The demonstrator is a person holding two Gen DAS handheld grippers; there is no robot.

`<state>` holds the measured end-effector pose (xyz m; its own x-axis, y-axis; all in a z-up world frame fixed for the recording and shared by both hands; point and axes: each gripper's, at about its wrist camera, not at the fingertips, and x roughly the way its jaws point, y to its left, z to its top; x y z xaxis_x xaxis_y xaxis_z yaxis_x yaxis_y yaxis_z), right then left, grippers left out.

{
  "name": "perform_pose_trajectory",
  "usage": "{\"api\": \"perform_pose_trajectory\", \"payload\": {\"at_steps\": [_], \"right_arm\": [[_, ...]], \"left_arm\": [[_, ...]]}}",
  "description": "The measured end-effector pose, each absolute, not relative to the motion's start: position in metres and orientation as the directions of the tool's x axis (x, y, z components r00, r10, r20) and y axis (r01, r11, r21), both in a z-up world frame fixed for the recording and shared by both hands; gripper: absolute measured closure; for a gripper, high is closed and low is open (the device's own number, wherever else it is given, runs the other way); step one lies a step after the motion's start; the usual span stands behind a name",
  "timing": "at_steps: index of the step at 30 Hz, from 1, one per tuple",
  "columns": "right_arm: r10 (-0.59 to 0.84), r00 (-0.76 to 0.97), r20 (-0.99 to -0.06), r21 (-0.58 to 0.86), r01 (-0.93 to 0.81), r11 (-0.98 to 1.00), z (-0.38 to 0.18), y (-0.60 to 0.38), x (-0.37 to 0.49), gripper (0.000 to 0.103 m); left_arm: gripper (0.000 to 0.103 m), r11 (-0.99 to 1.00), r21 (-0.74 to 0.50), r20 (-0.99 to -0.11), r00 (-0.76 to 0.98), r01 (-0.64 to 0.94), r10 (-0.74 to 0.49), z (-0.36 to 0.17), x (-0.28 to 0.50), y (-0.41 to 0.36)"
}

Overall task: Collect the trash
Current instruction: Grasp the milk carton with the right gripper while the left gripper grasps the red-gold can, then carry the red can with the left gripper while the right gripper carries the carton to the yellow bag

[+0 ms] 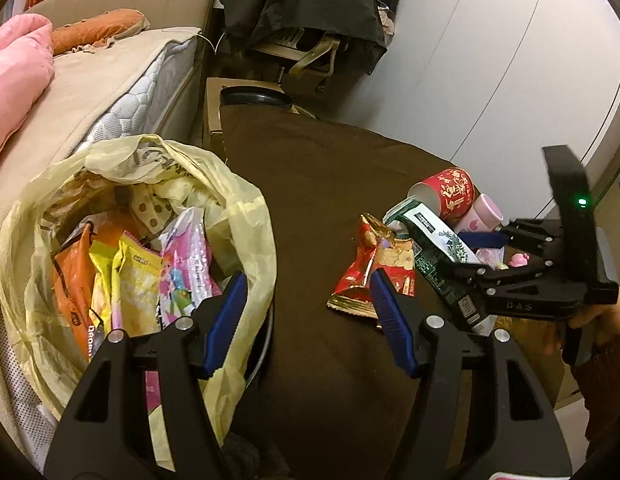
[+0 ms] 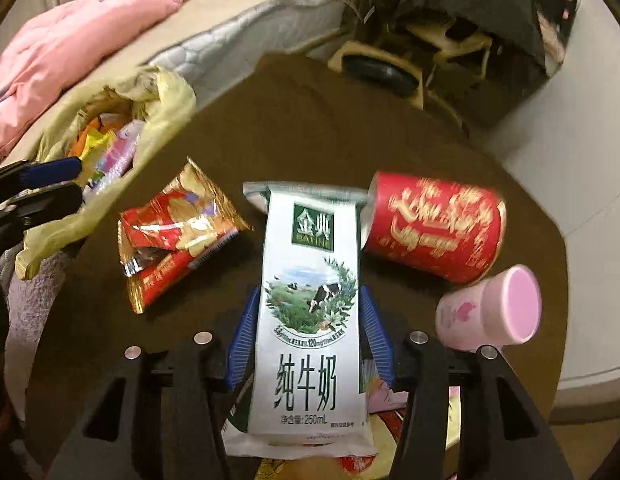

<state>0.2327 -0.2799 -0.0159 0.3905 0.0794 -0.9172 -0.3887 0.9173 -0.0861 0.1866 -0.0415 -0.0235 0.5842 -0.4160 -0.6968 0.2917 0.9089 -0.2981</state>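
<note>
My right gripper is shut on a white and green milk carton, held over the brown table; it also shows in the left wrist view. My left gripper is open and empty, between the bin and the table edge. The trash bin lined with a yellow bag holds several wrappers; the bag also shows in the right wrist view. A red snack wrapper, a red paper cup on its side and a pink bottle lie on the table.
The brown cloth-covered table stands beside a bed with a pink blanket. A chair draped with dark clothes and a cardboard box stand behind. A white wall is at right.
</note>
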Motion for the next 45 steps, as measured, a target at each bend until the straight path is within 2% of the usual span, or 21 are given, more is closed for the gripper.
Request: {"api": "perform_pose_trajectory", "payload": {"at_steps": [5,10,18,23,27,29,33,34,36,41,45], "right_arm": [[0.143,0.44,-0.886,-0.037,-0.375,0.926,-0.002,-0.29,0.216,0.057],[0.179,0.55,-0.816,-0.029,-0.348,0.937,0.041,-0.309,0.185,0.057],[0.137,0.706,-0.695,0.014,-0.177,0.984,0.087,-0.376,0.139,0.057],[0.076,0.719,-0.691,0.009,-0.096,0.995,0.078,-0.413,0.119,0.057],[0.066,0.711,-0.701,0.053,-0.041,0.998,0.06,-0.442,0.111,0.057],[0.068,0.714,-0.697,0.072,-0.026,0.997,0.054,-0.452,0.106,0.057],[0.086,0.697,-0.712,0.103,-0.017,0.994,0.036,-0.463,0.106,0.057],[0.086,0.693,-0.716,0.103,-0.016,0.995,0.032,-0.462,0.106,0.057],[0.091,0.69,-0.718,0.107,-0.02,0.994,0.028,-0.462,0.105,0.057],[0.093,0.695,-0.713,0.1,-0.031,0.995,0.027,-0.456,0.102,0.057],[0.11,0.702,-0.703,0.103,-0.053,0.993,0.031,-0.447,0.102,0.057]], "left_arm": [[0.043,0.908,-0.279,-0.693,0.589,0.311,-0.415,-0.021,0.18,-0.043],[0.043,0.904,-0.269,-0.685,0.594,0.333,-0.422,-0.014,0.179,-0.053],[0.043,0.855,-0.24,-0.654,0.574,0.46,-0.492,0.001,0.185,-0.096],[0.043,0.778,-0.185,-0.632,0.534,0.6,-0.562,0.016,0.207,-0.147],[0.043,0.719,-0.116,-0.682,0.471,0.686,-0.56,0.012,0.236,-0.206],[0.043,0.738,-0.075,-0.718,0.477,0.671,-0.507,0.002,0.247,-0.23],[0.044,0.776,-0.117,-0.765,0.442,0.62,-0.468,-0.02,0.266,-0.247],[0.048,0.785,-0.123,-0.773,0.437,0.608,-0.46,-0.024,0.27,-0.25],[0.05,0.796,-0.135,-0.787,0.425,0.59,-0.448,-0.029,0.274,-0.253],[0.054,0.807,-0.154,-0.789,0.421,0.57,-0.447,-0.026,0.261,-0.246],[0.055,0.81,-0.189,-0.759,0.44,0.556,-0.48,-0.013,0.243,-0.227]]}}
